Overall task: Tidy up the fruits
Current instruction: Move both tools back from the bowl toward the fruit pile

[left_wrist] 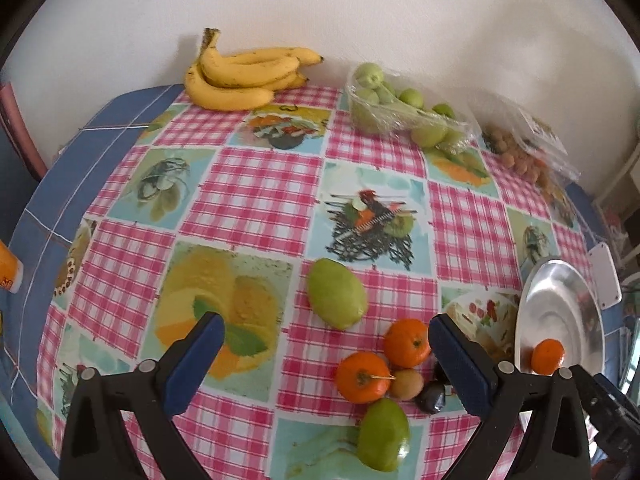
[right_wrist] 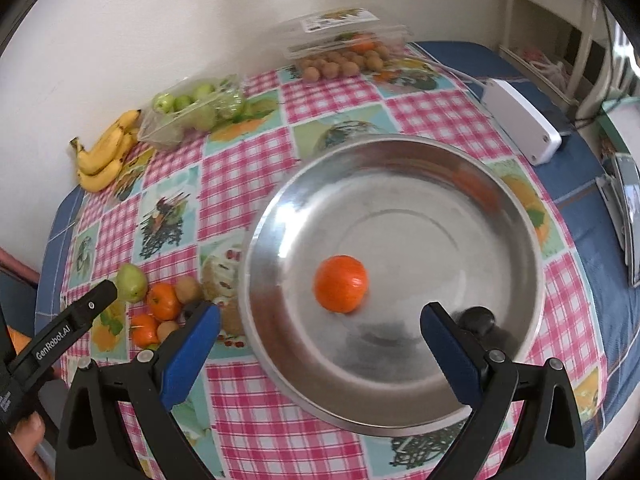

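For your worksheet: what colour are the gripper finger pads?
Blue pads, clearest in the right wrist view.

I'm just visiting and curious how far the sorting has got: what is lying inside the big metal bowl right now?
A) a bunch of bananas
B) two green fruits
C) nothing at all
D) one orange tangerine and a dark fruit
D: in the right wrist view the metal bowl holds a single tangerine near its middle and a dark fruit by the near wall.

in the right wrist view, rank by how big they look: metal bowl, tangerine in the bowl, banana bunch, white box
1. metal bowl, by far the largest
2. white box and banana bunch: similar, both far and distorted, so unranked
3. tangerine, smallest, though nearest the camera
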A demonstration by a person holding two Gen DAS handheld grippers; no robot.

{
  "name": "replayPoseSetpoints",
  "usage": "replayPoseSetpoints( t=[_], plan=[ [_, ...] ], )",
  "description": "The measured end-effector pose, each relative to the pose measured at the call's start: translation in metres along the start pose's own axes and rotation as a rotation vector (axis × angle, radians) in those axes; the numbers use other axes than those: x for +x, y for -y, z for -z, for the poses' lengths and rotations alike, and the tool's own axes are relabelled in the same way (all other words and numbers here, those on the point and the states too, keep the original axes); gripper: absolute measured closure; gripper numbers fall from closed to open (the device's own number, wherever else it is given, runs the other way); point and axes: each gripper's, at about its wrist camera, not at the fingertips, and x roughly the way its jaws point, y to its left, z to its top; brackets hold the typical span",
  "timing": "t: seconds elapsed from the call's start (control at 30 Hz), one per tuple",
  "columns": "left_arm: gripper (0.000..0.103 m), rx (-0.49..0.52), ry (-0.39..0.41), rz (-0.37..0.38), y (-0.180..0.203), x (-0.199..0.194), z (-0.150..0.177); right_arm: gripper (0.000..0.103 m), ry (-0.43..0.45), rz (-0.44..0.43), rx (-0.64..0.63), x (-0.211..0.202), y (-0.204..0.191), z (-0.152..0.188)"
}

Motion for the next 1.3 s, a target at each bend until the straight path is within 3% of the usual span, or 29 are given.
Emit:
replayPoseSetpoints(
  t=[0.33,0.63,0.87,1.3],
  plan=[
    [0.000,-0.085,-0.024,-0.064,-0.048,-0.001,0.003,0.003,-0.032,-0.075,-0.107,0.009,-0.054,0.007],
    [0.000,-0.189,-0.070,-0.038,-0.073,0.002,0.015,0.003,-0.092,-0.129,-0.175,0.021,-0.084,0.020],
    [0.000,-0.189,-0.143,-0.005,-0.066,0.016,0.021,0.004,-0.142,-0.124,-0.155,0.038,-0.084,0.024],
    [0.007,-0.178,-0.158,0.079,-0.050,0.020,0.013,0.037,-0.140,-0.124,-0.170,0.050,-0.091,0.015]
  ],
)
